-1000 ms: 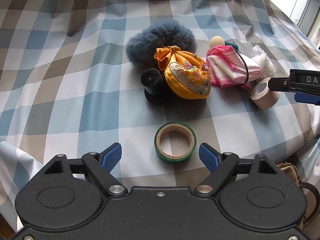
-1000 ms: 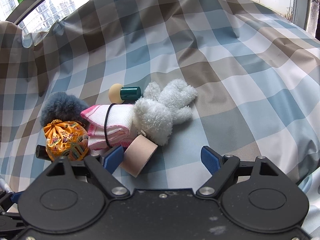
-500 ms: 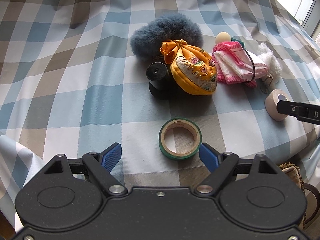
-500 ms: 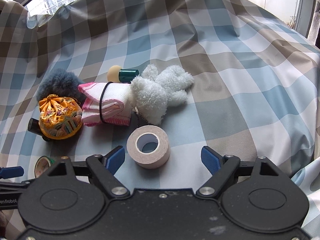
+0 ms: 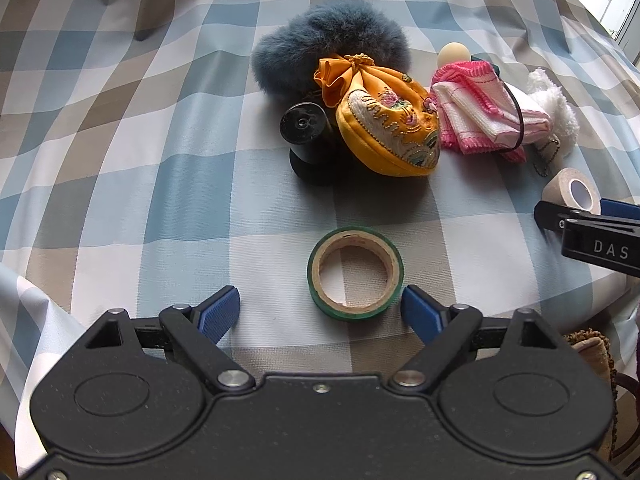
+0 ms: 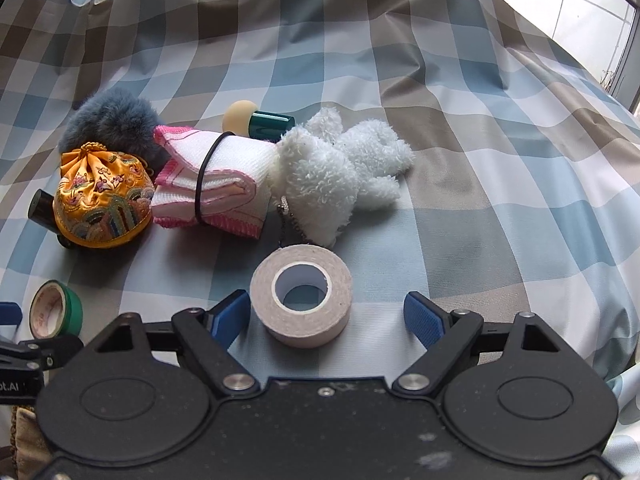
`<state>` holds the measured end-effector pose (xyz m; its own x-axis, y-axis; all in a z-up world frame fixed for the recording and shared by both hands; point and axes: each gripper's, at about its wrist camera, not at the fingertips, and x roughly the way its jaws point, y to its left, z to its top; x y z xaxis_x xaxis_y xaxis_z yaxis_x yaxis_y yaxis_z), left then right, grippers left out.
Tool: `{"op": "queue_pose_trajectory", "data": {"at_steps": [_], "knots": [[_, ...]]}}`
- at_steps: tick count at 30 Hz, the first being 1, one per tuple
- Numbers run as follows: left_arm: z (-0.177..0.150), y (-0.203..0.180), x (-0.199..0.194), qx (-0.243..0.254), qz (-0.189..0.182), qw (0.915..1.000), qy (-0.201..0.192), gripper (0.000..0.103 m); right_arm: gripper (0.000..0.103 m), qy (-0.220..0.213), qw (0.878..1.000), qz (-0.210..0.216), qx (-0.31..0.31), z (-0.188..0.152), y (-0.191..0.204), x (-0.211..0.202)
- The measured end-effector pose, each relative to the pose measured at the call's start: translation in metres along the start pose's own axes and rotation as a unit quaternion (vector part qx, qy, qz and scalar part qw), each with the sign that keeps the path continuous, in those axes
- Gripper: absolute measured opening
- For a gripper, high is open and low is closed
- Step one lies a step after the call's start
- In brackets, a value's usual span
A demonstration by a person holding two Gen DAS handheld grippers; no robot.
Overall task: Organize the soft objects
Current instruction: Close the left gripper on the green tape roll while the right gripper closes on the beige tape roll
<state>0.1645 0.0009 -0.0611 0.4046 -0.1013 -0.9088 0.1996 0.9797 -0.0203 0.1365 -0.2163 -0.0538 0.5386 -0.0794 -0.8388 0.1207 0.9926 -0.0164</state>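
Note:
Soft things lie in a row on the checked cloth: a grey-blue fur puff, an orange embroidered pouch, a pink-and-white folded cloth bound by a black band and a white plush toy. My left gripper is open, with a green tape roll just ahead near its right finger. My right gripper is open, with a beige tape roll between its fingers on the cloth.
A black spool lies against the pouch. A sponge applicator with a teal handle lies behind the folded cloth. The checked cloth drops off at the near edge. A brown fringed item sits below at the right.
The right gripper has backed away from the pile and the beige tape roll now lies flat between its fingers. The left gripper has edged forward toward the green tape roll.

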Motion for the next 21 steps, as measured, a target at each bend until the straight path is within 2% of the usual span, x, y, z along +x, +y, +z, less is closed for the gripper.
{"op": "queue_pose_trajectory", "data": {"at_steps": [1, 3, 5, 7, 9, 16, 19, 21], "knots": [[-0.0006, -0.0013, 0.0002, 0.002, 0.003, 1.0, 0.0, 0.085, 0.088, -0.001, 1.0, 0.003, -0.003, -0.0008, 0.0002, 0.0002], [-0.0006, -0.0017, 0.0005, 0.003, 0.005, 1.0, 0.0, 0.1, 0.092, -0.002, 1.0, 0.007, -0.012, -0.0026, 0.0019, 0.0004], [0.0001, -0.0016, 0.0024, 0.002, -0.007, 1.0, 0.004, 0.101, 0.096, -0.001, 1.0, 0.012, -0.017, -0.0033, 0.0032, 0.0016], [0.0005, -0.0062, 0.0077, 0.01, -0.002, 0.9999, 0.011, 0.101, 0.103, 0.002, 1.0, 0.02, -0.023, -0.0034, 0.0047, 0.004], [-0.0007, -0.0097, 0.0073, 0.011, 0.006, 0.9999, 0.007, 0.101, 0.103, 0.001, 1.0, 0.019, -0.024, -0.0036, 0.0056, 0.0048], [-0.0004, -0.0068, 0.0075, 0.002, 0.0, 1.0, 0.008, 0.101, 0.103, 0.008, 0.999, 0.029, -0.026, -0.0017, 0.0028, 0.006], [0.002, -0.0039, 0.007, -0.005, -0.005, 0.9999, 0.009, 0.097, 0.103, 0.002, 0.999, 0.031, -0.026, -0.0028, 0.0026, 0.0058], [0.0032, -0.0027, 0.0061, -0.014, -0.007, 0.9999, 0.003, 0.091, 0.103, 0.001, 0.999, 0.034, -0.023, -0.0029, 0.0012, 0.0054]]}}
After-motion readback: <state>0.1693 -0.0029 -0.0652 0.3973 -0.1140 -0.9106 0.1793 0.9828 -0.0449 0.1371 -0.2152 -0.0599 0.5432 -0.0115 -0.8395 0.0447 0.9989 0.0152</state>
